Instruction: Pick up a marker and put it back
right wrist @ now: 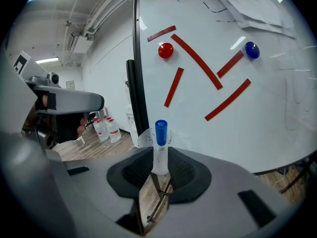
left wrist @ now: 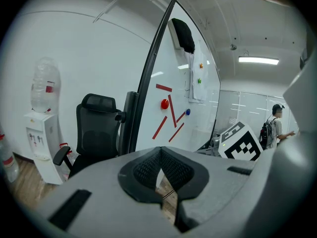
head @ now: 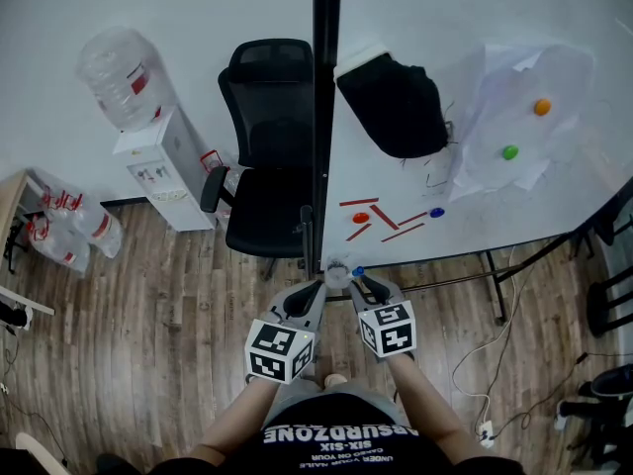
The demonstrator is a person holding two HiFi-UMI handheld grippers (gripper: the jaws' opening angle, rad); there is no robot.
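Head view: my 2 forearms reach forward and down, with left gripper [head: 302, 303] and right gripper [head: 368, 287] side by side near the whiteboard's [head: 475, 216] lower edge.

Left gripper view: jaws pressed together, nothing between them.

Right gripper view: jaws clamp the marker [right wrist: 160, 150], which has a white barrel and blue cap. Its long axis runs straight out from the jaws, cap leading toward the board.

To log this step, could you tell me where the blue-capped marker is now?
The blue-capped marker stands upright between the right gripper's jaws, central in the right gripper view, before the whiteboard's lower edge, below the red strips.
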